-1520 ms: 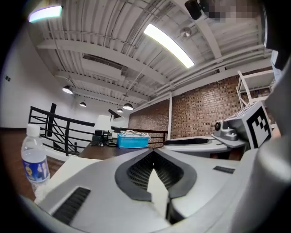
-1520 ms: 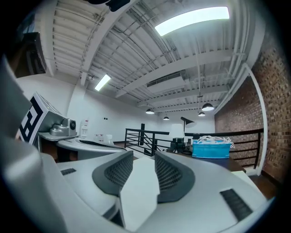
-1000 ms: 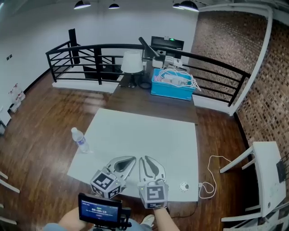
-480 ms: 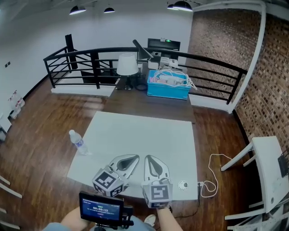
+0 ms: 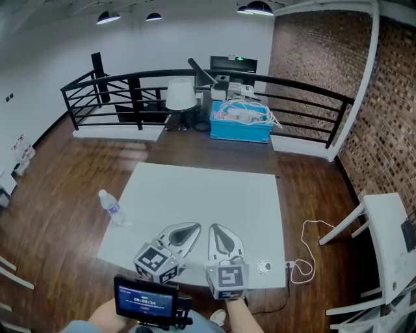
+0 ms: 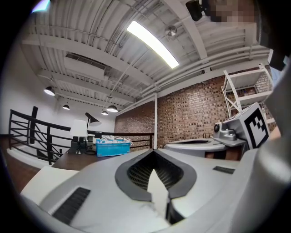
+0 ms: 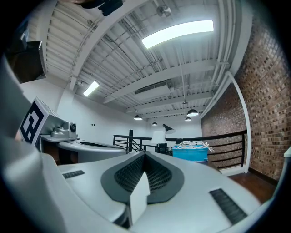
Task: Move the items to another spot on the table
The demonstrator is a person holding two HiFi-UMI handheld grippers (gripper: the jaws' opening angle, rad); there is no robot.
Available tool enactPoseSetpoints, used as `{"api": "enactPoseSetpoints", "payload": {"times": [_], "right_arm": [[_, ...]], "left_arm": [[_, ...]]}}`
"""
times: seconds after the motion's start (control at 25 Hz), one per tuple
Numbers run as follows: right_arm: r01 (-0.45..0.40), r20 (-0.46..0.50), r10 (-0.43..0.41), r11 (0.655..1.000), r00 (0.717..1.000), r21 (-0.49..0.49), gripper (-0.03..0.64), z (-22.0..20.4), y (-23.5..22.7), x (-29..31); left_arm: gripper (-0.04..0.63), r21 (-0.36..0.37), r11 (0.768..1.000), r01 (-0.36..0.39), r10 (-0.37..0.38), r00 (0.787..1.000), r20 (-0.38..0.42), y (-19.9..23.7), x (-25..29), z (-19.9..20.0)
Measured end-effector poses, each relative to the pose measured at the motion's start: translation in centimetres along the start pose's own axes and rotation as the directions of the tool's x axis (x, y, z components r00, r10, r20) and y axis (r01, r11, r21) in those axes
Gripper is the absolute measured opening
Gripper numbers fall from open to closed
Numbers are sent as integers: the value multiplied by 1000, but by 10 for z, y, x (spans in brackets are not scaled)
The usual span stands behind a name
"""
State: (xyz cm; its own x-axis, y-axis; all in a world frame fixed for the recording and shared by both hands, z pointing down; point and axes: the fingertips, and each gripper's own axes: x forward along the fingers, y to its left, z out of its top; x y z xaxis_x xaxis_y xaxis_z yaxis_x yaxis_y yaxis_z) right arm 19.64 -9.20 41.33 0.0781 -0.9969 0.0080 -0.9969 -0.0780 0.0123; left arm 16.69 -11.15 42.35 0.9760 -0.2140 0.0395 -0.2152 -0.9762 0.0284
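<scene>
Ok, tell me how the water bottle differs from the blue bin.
The water bottle is clear, slim and upright; the blue bin is opaque, wide and low. The bottle stands at the white table's left edge; the bin sits on the dark table behind, piled with white cables. Both stand untouched.

An industrial loft workspace on a mezzanine is shown. A brick wall (image 5: 383,97), a black railing (image 5: 130,84) along the open edge, a wooden floor (image 5: 58,195) and pendant lamps (image 5: 259,8) are seen. A blue bin (image 5: 240,130) of cables is kept on a dark surface (image 5: 214,153) beyond a white surface (image 5: 208,201).
</scene>
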Motion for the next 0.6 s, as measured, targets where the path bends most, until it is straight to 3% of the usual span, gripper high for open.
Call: {"api": "enactPoseSetpoints", "payload": {"times": [0.6], "right_arm": [[-11,-5,11,1000,1000,-16,2,3,4,-2]], "left_arm": [[12,-5,1000,-25,25,1000,6,6,-2,-7]]}}
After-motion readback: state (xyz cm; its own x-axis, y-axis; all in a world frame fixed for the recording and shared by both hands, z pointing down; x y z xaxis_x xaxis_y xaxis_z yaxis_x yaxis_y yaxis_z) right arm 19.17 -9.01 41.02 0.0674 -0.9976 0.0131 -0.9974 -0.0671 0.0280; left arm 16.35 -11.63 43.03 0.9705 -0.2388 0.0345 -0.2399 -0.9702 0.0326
